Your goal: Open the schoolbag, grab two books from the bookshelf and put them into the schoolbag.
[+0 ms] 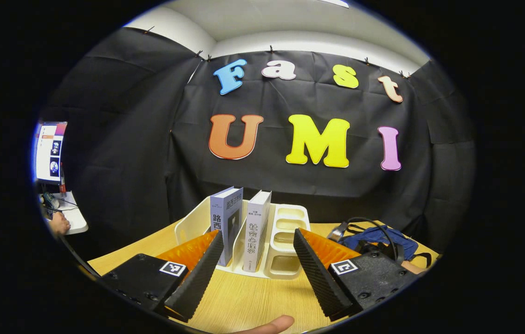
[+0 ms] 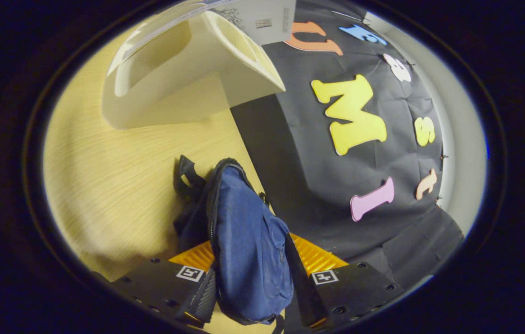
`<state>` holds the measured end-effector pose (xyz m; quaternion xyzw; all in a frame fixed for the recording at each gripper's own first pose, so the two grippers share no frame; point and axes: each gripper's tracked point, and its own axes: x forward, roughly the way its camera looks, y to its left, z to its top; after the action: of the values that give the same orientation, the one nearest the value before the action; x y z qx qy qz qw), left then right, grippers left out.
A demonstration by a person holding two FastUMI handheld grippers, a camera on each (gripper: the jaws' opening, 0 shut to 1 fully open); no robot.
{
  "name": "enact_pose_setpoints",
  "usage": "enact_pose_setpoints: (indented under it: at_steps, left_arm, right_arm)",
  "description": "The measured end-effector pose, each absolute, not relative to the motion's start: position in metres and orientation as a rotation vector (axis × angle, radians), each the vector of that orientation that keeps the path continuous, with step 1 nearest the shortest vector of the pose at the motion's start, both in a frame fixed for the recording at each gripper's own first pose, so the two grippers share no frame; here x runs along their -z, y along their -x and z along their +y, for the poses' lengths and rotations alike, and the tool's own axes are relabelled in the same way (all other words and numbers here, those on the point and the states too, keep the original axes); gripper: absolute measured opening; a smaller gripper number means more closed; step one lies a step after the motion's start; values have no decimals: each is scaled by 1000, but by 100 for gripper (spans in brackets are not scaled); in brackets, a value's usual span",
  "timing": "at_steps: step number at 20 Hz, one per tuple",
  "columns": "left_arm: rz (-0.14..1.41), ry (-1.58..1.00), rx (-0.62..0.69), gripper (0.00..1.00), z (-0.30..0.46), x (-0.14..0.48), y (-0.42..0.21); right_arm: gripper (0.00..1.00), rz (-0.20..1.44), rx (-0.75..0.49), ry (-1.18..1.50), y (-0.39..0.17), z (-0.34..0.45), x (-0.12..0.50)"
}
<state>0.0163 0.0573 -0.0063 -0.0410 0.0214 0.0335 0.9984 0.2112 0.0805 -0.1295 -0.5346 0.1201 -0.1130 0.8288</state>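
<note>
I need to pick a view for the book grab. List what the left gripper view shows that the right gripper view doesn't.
Left gripper view alone: two books standing upright, a purple book and a white book, and the open left gripper facing them.
Right gripper view alone: the right gripper with its fingers around the blue schoolbag.
Both: the white bookshelf, the schoolbag and the wooden table.

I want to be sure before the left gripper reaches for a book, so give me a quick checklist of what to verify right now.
1. Left gripper open wide enough for a book: ok.
2. Two books upright in the bookshelf: ok.
3. Path to the books free: ok, bare table ahead.
4. Right gripper holding the schoolbag: ok, fingers on both sides of it.
5. Schoolbag unzipped: cannot tell.
</note>
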Motion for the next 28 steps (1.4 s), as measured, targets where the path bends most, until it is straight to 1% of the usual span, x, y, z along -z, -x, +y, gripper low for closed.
enact_pose_setpoints:
  at_steps: [1, 3, 4, 7, 8, 11, 12, 13, 16, 20, 23, 26, 28]
  left_arm:
    - [43, 88, -64, 97, 56, 7, -17]
    - [49, 88, -61, 97, 55, 9, -19]
    - [53, 85, -62, 97, 56, 11, -21]
    - [75, 70, -92, 97, 65, 20, -28]
    - [84, 69, -104, 97, 68, 23, -30]
    - [100, 35, -150, 98, 78, 29, -35]
    - [102, 35, -156, 98, 80, 29, -35]
    - [104, 43, -160, 97, 79, 31, -37]
    - [126, 54, -142, 97, 74, 32, -43]
    - [140, 2, -142, 97, 75, 22, -65]
    - [157, -3, -117, 97, 68, 11, -91]
    - [162, -13, -101, 97, 65, -5, -118]
    - [159, -15, -64, 97, 59, -16, -135]
  right_arm:
    - [68, 249, 259, 1113, -217, 75, 125]
    - [39, 244, 252, 1048, -224, 70, 126]
    - [31, 249, 241, 1007, -226, 68, 128]
    - [11, 255, 174, 933, -227, 72, 130]
    - [11, 244, 160, 916, -228, 74, 126]
    - [11, 301, 72, 832, -227, 78, 133]
    - [10, 293, 61, 805, -229, 77, 129]
    - [7, 289, 47, 781, -228, 76, 122]
    - [7, 267, 6, 698, -226, 73, 109]
    - [7, 226, -10, 664, -226, 60, 90]
    - [7, 223, -48, 591, -227, 50, 82]
    - [7, 211, -75, 503, -224, 33, 62]
    - [7, 206, -86, 441, -224, 17, 48]
